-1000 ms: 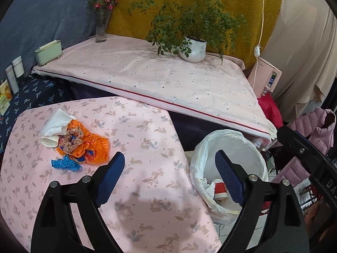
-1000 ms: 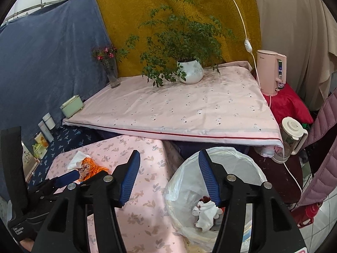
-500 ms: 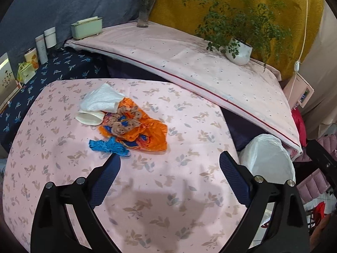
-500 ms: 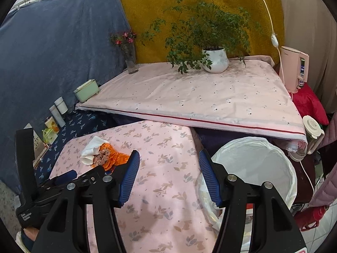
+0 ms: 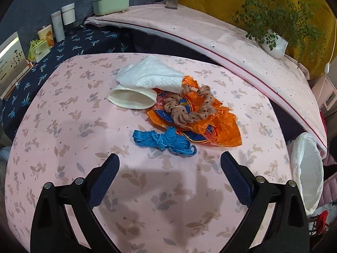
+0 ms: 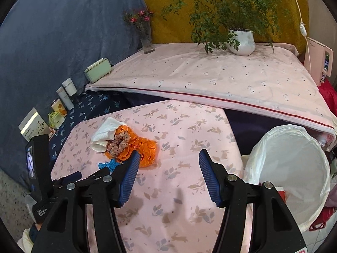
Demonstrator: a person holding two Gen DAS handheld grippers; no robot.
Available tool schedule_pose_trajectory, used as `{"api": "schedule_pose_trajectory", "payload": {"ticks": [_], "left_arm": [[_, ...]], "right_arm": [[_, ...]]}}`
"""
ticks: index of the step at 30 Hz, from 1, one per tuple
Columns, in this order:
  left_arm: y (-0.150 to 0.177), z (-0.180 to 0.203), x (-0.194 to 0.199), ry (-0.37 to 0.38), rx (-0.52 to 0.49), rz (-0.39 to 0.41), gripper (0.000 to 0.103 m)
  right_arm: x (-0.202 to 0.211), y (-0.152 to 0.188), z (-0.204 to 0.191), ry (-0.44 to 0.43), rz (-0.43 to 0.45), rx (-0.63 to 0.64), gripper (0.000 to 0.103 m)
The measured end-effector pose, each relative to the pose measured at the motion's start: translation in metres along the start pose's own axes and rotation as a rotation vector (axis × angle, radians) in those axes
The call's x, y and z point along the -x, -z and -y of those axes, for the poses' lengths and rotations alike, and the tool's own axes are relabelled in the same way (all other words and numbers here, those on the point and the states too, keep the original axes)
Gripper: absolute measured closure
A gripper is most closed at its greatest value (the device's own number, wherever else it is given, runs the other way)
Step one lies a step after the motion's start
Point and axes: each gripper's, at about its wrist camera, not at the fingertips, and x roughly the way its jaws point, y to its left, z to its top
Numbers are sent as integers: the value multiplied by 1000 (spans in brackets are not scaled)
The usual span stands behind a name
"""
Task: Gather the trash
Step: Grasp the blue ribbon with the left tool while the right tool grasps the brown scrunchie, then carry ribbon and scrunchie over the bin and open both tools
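The left gripper [image 5: 169, 164] hangs over the table [image 5: 63, 139] with its jaws spread wide and nothing between them, just short of the blue tape [image 5: 162, 140]. The right gripper [image 6: 169, 162] is half spread and empty too, nearer the bin [image 6: 294, 168].

The trash sits in one heap toward the far side of the table: the tape nearest, an orange wrapper [image 5: 219, 130] behind it with a brown scrunchie [image 5: 189, 109] on top, and a white tissue [image 5: 151, 76] over a cream cup [image 5: 130, 101] at the back.

I'd take the tape first. It is loose and looped, so the jaws should straddle the thick knot rather than a stray end, and press down to the cloth before closing. The wrapper touches it and may drag along.

The table wears a pink leaf-print cloth, soft enough to bunch. The white-lined bin stands off its right edge. Behind are a higher pink-covered surface with a plant [image 6: 240, 40] and vase [image 6: 147, 42].
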Motion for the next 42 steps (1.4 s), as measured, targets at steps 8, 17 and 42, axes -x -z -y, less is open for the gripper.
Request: {"api": "schedule_pose_trajectory", "payload": {"ticks": [8, 17, 42], "left_arm": [[-12, -8, -42, 39, -36, -53, 11], [-14, -21, -59, 106, -18, -91, 41], [0, -29, -8, 154, 37, -53, 64]], "right_arm": [[-52, -6, -27, -23, -52, 8, 46], [-104, -11, -54, -63, -109, 7, 46], [-110, 7, -74, -130, -170, 39, 94]]}}
